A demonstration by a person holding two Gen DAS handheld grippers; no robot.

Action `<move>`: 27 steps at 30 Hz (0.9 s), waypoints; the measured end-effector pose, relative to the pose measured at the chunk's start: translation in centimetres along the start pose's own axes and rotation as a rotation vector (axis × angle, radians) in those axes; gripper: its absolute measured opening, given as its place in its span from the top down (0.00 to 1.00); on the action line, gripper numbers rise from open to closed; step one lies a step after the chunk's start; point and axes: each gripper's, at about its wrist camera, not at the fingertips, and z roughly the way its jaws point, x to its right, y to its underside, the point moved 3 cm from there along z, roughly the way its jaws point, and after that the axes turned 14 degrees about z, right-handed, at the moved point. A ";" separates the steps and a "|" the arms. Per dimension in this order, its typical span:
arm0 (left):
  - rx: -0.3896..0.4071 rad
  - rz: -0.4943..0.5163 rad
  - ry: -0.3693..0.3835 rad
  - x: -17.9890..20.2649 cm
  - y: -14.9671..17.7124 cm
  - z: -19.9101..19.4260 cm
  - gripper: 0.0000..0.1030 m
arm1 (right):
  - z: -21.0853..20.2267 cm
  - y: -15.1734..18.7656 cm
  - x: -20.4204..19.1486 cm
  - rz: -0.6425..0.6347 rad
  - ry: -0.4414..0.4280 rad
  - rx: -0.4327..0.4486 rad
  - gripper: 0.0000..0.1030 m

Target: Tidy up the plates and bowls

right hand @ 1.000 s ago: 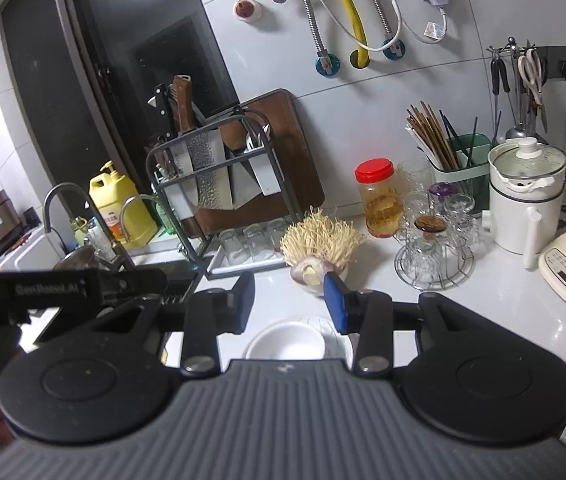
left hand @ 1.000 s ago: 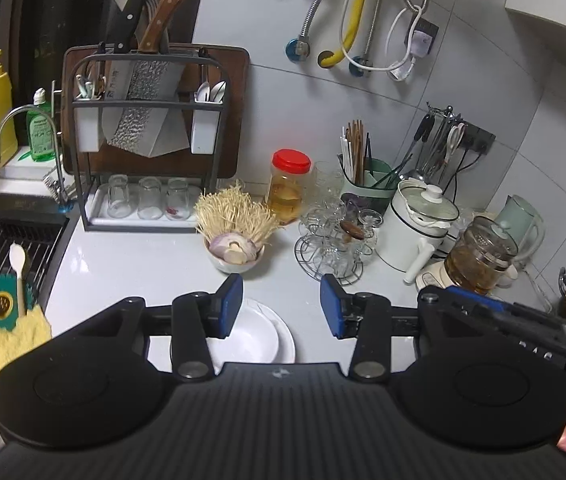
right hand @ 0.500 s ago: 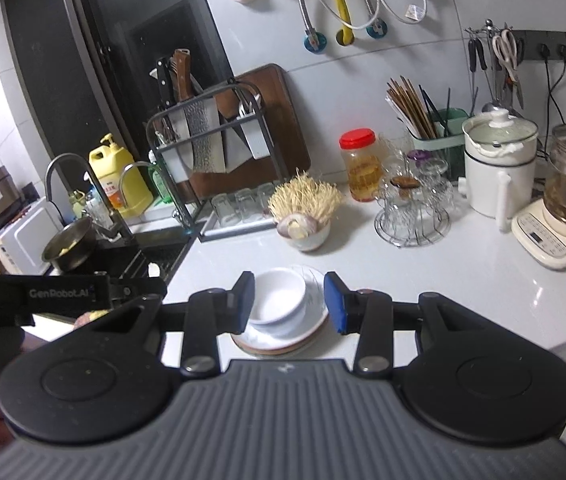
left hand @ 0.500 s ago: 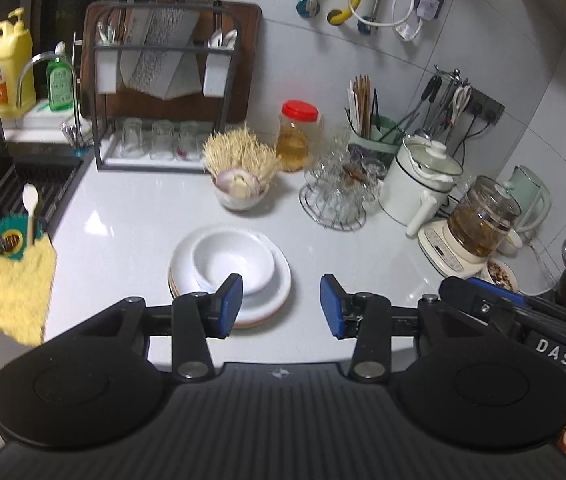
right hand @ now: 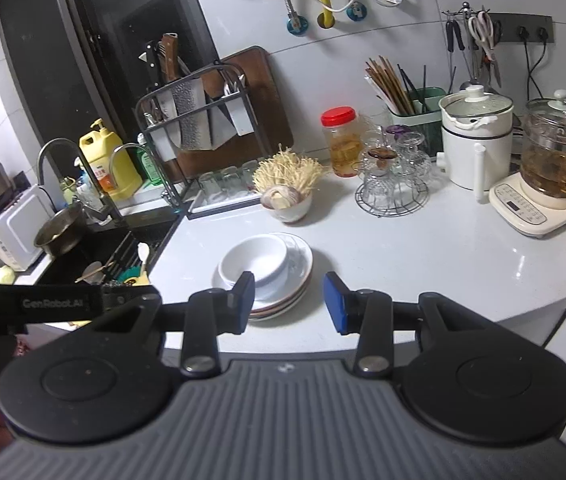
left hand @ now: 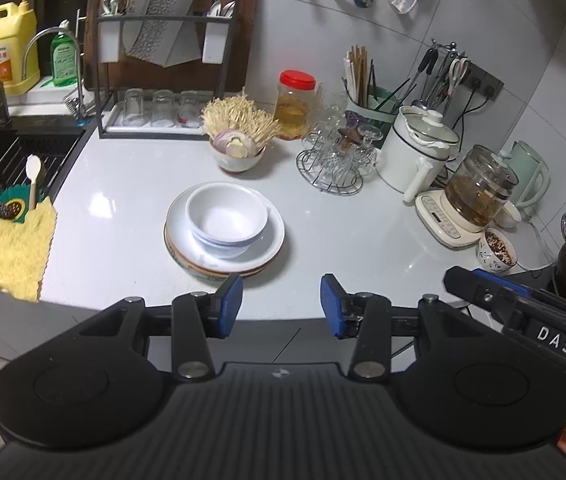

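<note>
Both your grippers hang off the near edge of the white counter (left hand: 363, 232), pointing down and inward at it; your left gripper (left hand: 281, 305) has its blue pads spread with nothing between them, and the jaws have just been opening a little; your right gripper (right hand: 290, 302) is likewise parted and empty, its left pad overlapping the plates only in the line of sight, whether it touches cannot be told.

White bowl (left hand: 225, 218) sits upright on a stack of plates (left hand: 273, 240) near the counter's middle, slightly left; the bowl looks doubled, a second rim showing beneath; top plate white, lower ones with brownish edges.

Far of the stack: small bowl of onion and enoki mushrooms (left hand: 237, 148); red-lidded jar (left hand: 295, 104) just right of it; wire glass holder (left hand: 335, 160) further right; white electric pot (left hand: 419, 152) and glass kettle (left hand: 479, 196) at far right.

Left: sink (left hand: 7, 160) with a yellow cloth (left hand: 3, 248) over its near edge; knife rack (left hand: 163, 48) against the far wall.
</note>
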 end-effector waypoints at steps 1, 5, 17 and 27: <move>-0.002 -0.001 -0.004 -0.1 0.1 -0.1 0.45 | -0.1 0.1 0.2 0.000 0.008 0.004 0.59; -0.003 0.038 -0.032 0.4 0.3 -0.4 0.28 | -0.5 0.2 0.8 -0.010 0.048 0.024 0.44; 0.003 0.029 -0.055 0.5 1.2 -1.5 0.14 | -1.0 0.4 1.3 -0.012 0.050 0.034 0.36; 0.003 0.035 -0.063 0.8 1.6 -2.0 0.10 | -2.2 0.4 1.6 -0.047 0.071 0.058 0.36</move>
